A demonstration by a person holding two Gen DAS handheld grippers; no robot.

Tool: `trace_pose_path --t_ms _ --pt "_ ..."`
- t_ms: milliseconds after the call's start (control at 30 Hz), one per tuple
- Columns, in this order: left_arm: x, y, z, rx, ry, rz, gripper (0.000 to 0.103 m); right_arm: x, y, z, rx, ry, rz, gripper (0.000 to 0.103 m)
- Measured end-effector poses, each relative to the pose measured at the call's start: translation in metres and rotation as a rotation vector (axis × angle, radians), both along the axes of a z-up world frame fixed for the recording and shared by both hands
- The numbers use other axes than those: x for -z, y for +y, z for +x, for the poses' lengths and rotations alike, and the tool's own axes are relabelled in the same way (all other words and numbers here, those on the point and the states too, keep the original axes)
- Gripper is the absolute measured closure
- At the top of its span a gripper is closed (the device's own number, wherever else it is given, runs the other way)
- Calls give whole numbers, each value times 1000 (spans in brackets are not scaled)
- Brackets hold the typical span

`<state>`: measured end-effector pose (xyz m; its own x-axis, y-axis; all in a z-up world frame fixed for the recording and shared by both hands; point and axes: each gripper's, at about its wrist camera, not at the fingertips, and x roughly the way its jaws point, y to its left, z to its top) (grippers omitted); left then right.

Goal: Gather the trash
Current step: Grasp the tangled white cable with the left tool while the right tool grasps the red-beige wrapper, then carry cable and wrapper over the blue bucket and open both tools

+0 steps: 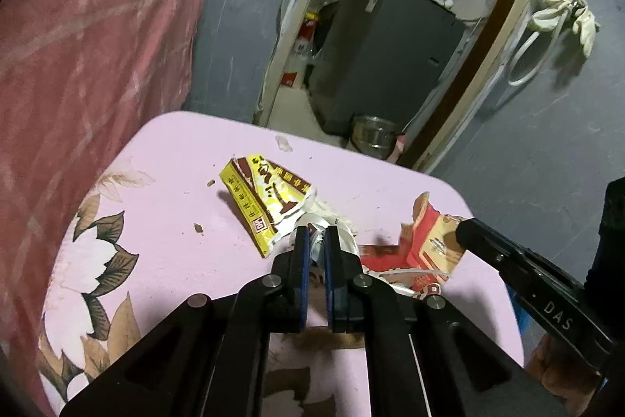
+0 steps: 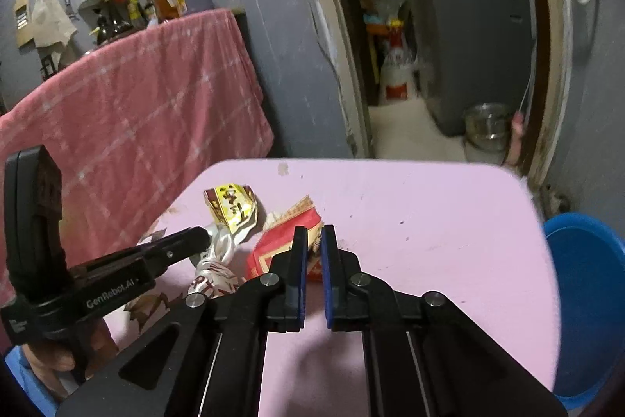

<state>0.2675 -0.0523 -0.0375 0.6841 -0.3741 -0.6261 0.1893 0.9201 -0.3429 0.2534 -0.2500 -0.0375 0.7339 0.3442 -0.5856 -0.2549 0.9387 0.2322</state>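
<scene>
A yellow snack wrapper (image 1: 265, 200) lies on the pink table (image 1: 168, 213); it also shows in the right wrist view (image 2: 232, 208). My left gripper (image 1: 316, 235) is shut on a white and silver wrapper (image 1: 343, 237), which shows in the right wrist view (image 2: 216, 268). A red torn packet (image 1: 425, 249) lies to the right of it. My right gripper (image 2: 311, 235) is shut on the edge of that red packet (image 2: 273, 251). The right gripper's finger (image 1: 468, 227) touches the packet in the left wrist view.
A blue bin (image 2: 586, 284) stands off the table's right edge. A pink cloth (image 2: 129, 112) hangs at the left. Behind the table is a doorway with a grey cabinet (image 1: 386, 53) and a metal pot (image 1: 373, 135) on the floor. Crumbs (image 1: 199, 228) dot the table.
</scene>
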Motion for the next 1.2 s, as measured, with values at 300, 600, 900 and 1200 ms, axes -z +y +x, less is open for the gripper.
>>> trace_pose_path --t_ms 300,600,900,1200 --pt "-32 -17 -20 19 -84 5 98 -30 -13 -34 51 -111 -46 101" --pt "-57 -57 -38 69 -176 0 98 -58 -48 -68 140 -207 -78 101" --pt "-79 -138 -46 154 -321 -16 98 -91 -116 -98 307 -322 -143 101" --pt "-71 -232 -50 236 -404 -31 98 -91 -195 -109 485 -355 -193 101"
